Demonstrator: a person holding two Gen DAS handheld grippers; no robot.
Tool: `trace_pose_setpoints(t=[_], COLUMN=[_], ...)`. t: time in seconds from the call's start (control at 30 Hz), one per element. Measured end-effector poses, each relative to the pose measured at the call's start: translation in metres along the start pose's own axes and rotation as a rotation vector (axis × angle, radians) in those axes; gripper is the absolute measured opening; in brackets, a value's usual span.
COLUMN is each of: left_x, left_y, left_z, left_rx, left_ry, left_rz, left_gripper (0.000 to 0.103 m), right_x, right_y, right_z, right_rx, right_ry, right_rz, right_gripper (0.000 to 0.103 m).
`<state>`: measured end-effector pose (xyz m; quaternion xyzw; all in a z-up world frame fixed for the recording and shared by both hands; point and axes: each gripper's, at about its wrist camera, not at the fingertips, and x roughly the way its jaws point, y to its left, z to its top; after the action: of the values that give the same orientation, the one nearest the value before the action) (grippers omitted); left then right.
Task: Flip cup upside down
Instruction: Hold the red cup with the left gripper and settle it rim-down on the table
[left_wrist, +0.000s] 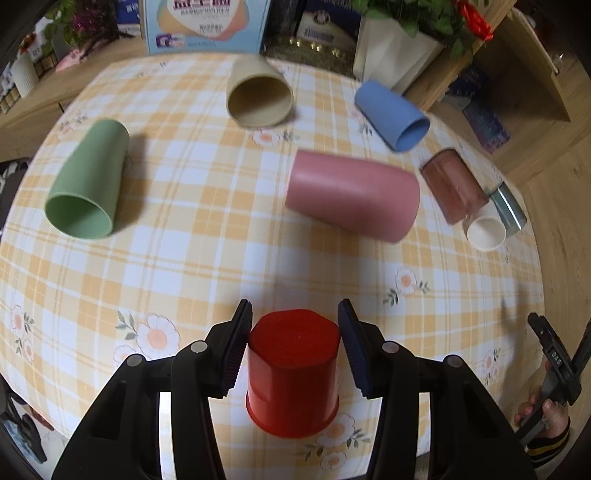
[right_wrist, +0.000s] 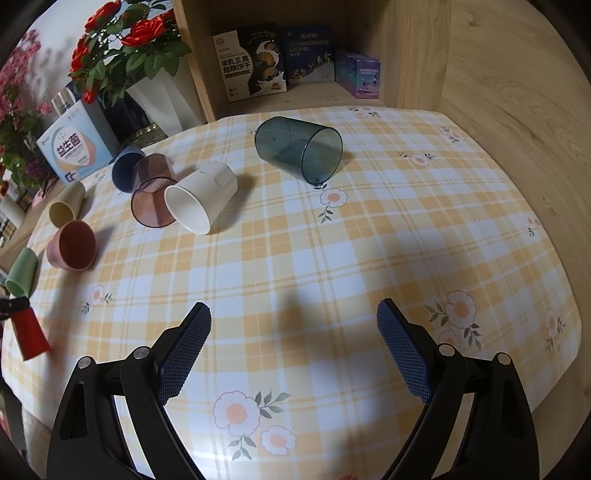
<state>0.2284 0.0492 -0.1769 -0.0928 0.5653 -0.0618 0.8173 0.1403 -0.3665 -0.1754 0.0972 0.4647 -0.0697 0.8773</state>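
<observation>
A red cup (left_wrist: 293, 373) stands upside down on the checked tablecloth (left_wrist: 192, 258), base up, between the pads of my left gripper (left_wrist: 294, 347). The left pad touches the cup's side; a narrow gap shows at the right pad, so the jaws stand slightly open around it. The red cup also shows at the far left of the right wrist view (right_wrist: 31, 334). My right gripper (right_wrist: 293, 347) is open and empty above the cloth near the table's front.
Several cups lie on their sides: green (left_wrist: 86, 184), beige (left_wrist: 258, 92), blue (left_wrist: 393, 114), pink (left_wrist: 352, 195), brown clear (left_wrist: 452, 184), white (right_wrist: 201, 195), dark clear (right_wrist: 299, 147). Boxes, a vase (right_wrist: 162, 99) and wooden shelf walls (right_wrist: 517, 110) border the table.
</observation>
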Motion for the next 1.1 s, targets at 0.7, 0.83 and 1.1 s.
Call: trace_pose_setpoints(t=[0.7,0.83,1.1], left_x=[-0.014,-0.019,-0.012], left_y=[-0.020,-0.018,-0.024], left_z=[-0.028,-0.037,-0.034], left_rx=[0.072,0.068,0.082], left_ry=[-0.193,-0.210,-0.185], left_rz=[0.105,0.098,0.090], left_gripper=[0.046,0.046,0.046], right_x=[-0.004,-0.004,-0.014], right_y=[0.005,0.005,0.008], right_z=[0.005,0.005,0.003], right_rx=[-0.008,-0.008,-0.014], right_ry=[-0.005,-0.004,-0.015], right_rz=[0.001,0.002,0.011], right_gripper=[0.088,0.088,0.088])
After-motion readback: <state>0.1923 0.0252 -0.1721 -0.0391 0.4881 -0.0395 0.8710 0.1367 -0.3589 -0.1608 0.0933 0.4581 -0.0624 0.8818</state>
